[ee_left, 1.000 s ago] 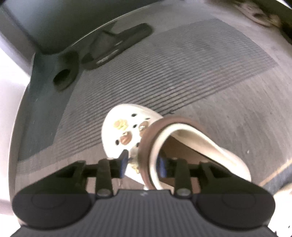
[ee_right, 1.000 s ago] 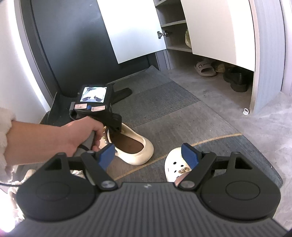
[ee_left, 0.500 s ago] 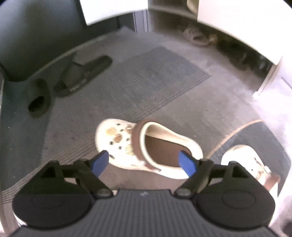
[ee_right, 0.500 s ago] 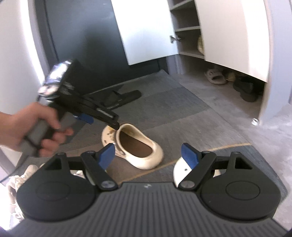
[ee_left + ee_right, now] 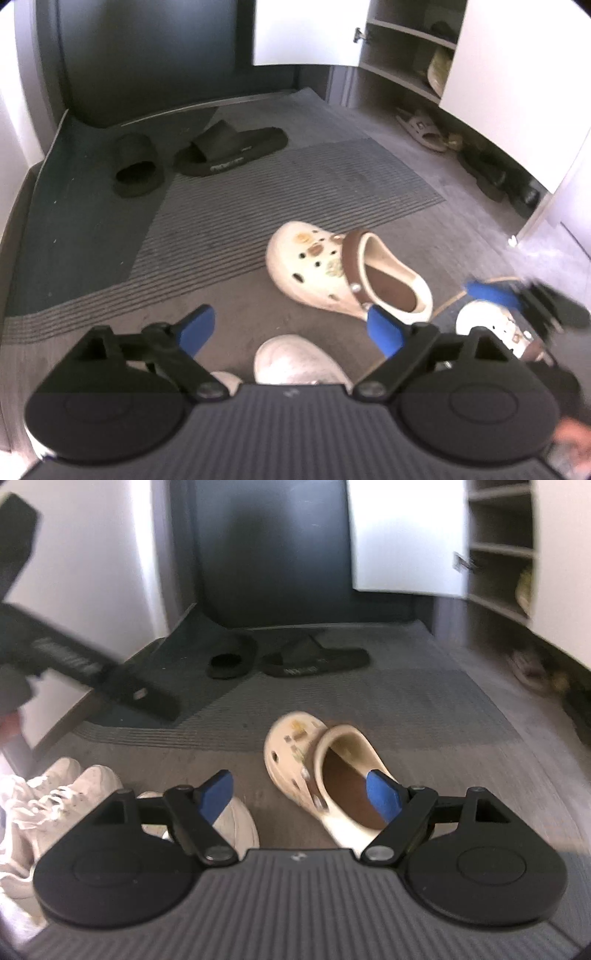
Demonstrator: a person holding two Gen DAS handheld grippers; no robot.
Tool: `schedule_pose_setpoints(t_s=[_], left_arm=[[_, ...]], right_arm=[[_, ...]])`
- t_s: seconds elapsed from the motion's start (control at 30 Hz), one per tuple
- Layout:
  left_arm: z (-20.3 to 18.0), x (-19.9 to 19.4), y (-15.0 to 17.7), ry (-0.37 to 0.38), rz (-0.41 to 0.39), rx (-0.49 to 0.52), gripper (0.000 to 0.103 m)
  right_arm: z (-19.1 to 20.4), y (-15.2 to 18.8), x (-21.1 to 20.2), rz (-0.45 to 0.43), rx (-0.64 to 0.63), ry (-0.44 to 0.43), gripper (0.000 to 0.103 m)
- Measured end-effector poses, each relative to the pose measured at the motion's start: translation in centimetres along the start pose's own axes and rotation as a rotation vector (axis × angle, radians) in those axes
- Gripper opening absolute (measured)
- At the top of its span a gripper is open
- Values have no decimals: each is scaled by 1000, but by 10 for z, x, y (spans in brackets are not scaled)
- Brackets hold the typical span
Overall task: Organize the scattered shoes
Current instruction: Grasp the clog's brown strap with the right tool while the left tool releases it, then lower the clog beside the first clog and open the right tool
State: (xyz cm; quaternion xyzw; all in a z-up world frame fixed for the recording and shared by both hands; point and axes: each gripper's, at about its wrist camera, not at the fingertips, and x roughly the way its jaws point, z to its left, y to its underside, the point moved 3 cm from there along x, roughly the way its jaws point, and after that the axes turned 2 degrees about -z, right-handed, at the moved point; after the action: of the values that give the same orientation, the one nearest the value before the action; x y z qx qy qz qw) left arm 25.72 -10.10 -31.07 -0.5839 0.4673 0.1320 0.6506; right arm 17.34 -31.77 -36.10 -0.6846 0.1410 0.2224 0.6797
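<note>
A cream clog (image 5: 347, 277) with a brown strap and charms lies upright on the grey floor, free of both grippers. My left gripper (image 5: 290, 328) hangs above and behind it, its jaws opening with nothing gripped; a white sneaker toe (image 5: 299, 358) shows below the gap. The second cream clog (image 5: 495, 325) lies at lower right under a blurred blue finger (image 5: 491, 291) of my right gripper. In the right wrist view my right gripper (image 5: 299, 795) stands open just short of the first clog (image 5: 314, 764), its right finger in front of the heel opening.
Two black slides (image 5: 229, 147) (image 5: 136, 166) lie by the dark door. White sneakers (image 5: 62, 786) sit at lower left. The open shoe cabinet (image 5: 406, 74) at right holds a beige sandal (image 5: 421, 129) and dark shoes (image 5: 491, 177) on its floor.
My left gripper let go of the cream clog, opened wide and drew back and up; the clog now rests on the floor. My right gripper swung left, toward that clog.
</note>
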Motion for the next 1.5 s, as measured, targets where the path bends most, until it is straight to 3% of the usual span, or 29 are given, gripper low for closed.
schedule_pose_setpoints(t_s=[0.1,0.2,0.43,0.6,0.67,0.77,0.97,1.07,1.3,1.5], left_arm=[[15,1,20,26,49,-45,91],[30,2,35,34,94,-120,91],[53,12,43,56,126,-194,91],[64,22,50,60,161,-255,91],[65,21,52,51,159,-253,91],[65,21,53,48,156,-247,91],[63,24,53,56,161,-254,91],[62,23,53,60,160,-248,91],[55,25,53,59,160,-243,91],[41,25,54,59,152,-200,91]], right_arm=[[5,-6,45,46,-92,-41,81],[0,-3,87,146,-134,-61,77],[-21,2,131,291,-104,-89,71],[-19,13,155,342,-78,-73,37],[-15,17,155,327,-60,-96,31],[-12,20,144,293,-19,-69,22],[-20,19,105,232,140,0,21],[-16,26,56,218,193,33,21],[10,60,-10,303,307,86,22],[25,86,-22,350,416,94,21]])
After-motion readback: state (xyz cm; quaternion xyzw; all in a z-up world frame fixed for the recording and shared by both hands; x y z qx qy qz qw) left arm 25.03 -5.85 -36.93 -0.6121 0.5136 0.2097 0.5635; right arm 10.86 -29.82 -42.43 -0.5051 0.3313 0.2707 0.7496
